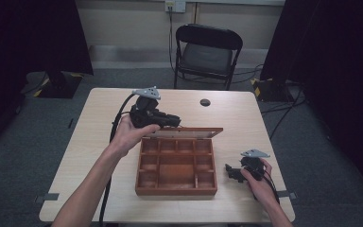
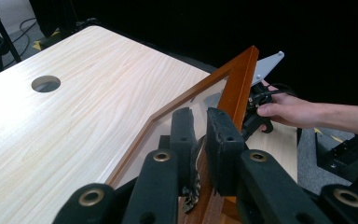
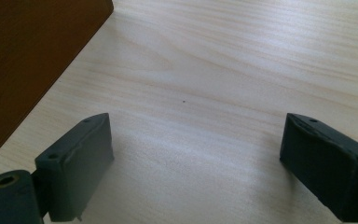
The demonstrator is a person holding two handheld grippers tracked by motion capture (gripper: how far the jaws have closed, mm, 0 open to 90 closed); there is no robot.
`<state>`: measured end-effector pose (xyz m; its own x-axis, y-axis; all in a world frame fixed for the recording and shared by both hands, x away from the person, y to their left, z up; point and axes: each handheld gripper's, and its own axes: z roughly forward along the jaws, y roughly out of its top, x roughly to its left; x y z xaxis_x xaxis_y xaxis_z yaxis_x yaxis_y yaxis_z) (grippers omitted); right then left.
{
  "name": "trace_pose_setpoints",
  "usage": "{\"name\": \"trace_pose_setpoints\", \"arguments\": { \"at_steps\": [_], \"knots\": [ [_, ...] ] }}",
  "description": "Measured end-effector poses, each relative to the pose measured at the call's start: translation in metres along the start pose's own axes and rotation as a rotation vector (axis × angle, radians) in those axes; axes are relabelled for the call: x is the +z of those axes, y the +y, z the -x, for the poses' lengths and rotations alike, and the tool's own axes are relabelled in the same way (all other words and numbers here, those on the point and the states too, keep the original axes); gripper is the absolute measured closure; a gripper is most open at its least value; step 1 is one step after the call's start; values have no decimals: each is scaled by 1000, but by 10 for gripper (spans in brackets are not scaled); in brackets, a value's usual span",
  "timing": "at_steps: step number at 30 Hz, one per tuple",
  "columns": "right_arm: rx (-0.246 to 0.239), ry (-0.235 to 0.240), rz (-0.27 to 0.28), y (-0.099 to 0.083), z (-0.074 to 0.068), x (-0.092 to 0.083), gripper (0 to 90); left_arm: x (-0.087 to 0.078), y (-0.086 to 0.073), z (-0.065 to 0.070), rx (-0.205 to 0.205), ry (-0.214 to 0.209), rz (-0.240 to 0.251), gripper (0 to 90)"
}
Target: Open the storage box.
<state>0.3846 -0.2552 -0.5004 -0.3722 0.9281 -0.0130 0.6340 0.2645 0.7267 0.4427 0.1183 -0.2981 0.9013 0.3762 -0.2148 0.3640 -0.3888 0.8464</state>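
With its glazed lid pinched at the frame edge by the closed jaws of the left hand-held gripper, the wooden compartment box sits open near the middle of the counter; the lid is best swung slowly about its hinge with the grip kept square on the frame. Right of the box, the right hand-held gripper rests on the counter with jaws wide and empty, clear of the lid's arc, while a folding chair stands beyond the box, past the counter's far edge.
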Motion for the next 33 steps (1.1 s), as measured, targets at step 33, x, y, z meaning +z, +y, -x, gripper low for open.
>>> {"name": "trace_pose_setpoints", "arguments": {
  "at_steps": [33],
  "knots": [
    [1,0,0,0,0,0,88,0,0,1,7,5,4,849]
  ]
}}
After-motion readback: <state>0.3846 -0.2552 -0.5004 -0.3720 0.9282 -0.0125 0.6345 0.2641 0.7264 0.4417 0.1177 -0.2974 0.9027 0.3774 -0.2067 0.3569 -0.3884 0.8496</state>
